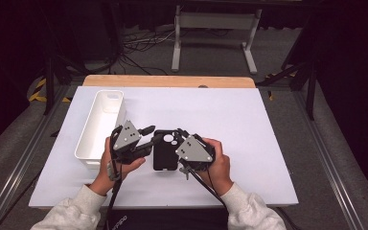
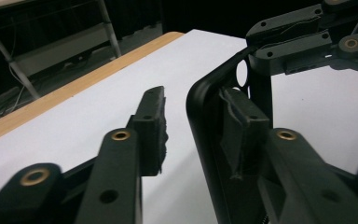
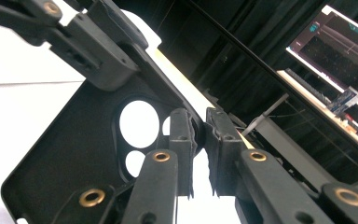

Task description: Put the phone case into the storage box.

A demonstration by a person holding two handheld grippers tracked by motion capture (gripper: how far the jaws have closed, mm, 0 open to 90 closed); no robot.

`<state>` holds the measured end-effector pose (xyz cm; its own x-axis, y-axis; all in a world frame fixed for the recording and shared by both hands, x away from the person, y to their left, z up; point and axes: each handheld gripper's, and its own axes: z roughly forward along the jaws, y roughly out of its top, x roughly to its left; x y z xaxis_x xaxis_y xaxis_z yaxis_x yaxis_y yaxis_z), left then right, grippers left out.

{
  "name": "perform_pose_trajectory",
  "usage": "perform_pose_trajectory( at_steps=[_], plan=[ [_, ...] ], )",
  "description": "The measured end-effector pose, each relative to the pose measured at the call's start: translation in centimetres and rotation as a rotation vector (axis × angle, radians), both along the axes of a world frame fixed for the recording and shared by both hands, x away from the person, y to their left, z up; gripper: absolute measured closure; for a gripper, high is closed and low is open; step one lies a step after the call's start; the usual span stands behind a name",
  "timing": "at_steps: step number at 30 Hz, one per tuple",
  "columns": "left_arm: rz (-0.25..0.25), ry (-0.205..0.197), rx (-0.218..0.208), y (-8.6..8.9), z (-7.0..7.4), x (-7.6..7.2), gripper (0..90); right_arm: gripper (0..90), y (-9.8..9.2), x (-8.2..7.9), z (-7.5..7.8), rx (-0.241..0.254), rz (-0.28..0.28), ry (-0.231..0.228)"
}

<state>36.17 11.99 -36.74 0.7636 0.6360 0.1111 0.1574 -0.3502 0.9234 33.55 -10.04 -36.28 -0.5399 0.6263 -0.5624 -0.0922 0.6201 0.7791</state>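
Black phone case [image 1: 164, 151] sits between the two tongs, its long axis running toward the person. The right tongs [image 3: 199, 140] pinch its near wall tight. The left tongs [image 2: 196, 123] straddle the opposite wall, jaws apart, not yet pressing it.

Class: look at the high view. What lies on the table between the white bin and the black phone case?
In the high view, the left gripper and the hand holding it lie between the white bin and the black phone case, over white table.

No legible text or labels
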Motion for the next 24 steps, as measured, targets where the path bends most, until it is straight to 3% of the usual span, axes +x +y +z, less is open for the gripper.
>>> perform_pose_trajectory(
  at_steps=[4, 14, 24],
  plan=[
    [-0.011, -0.020, -0.003, -0.03, 0.10, -0.26, 73.4, 82.0, 0.22, -0.16, -0.02, -0.018, 0.002, -0.012],
    [-0.028, -0.023, -0.020, 0.26, 0.34, -0.44, 79.7, 81.9, 0.14, -0.19, 0.05, -0.015, 0.002, -0.020],
    [-0.049, -0.044, -0.044, 0.67, 0.47, -0.62, 81.1, 78.2, -0.26, -0.05, 0.23, 0.052, 0.029, -0.003]
  ],
)
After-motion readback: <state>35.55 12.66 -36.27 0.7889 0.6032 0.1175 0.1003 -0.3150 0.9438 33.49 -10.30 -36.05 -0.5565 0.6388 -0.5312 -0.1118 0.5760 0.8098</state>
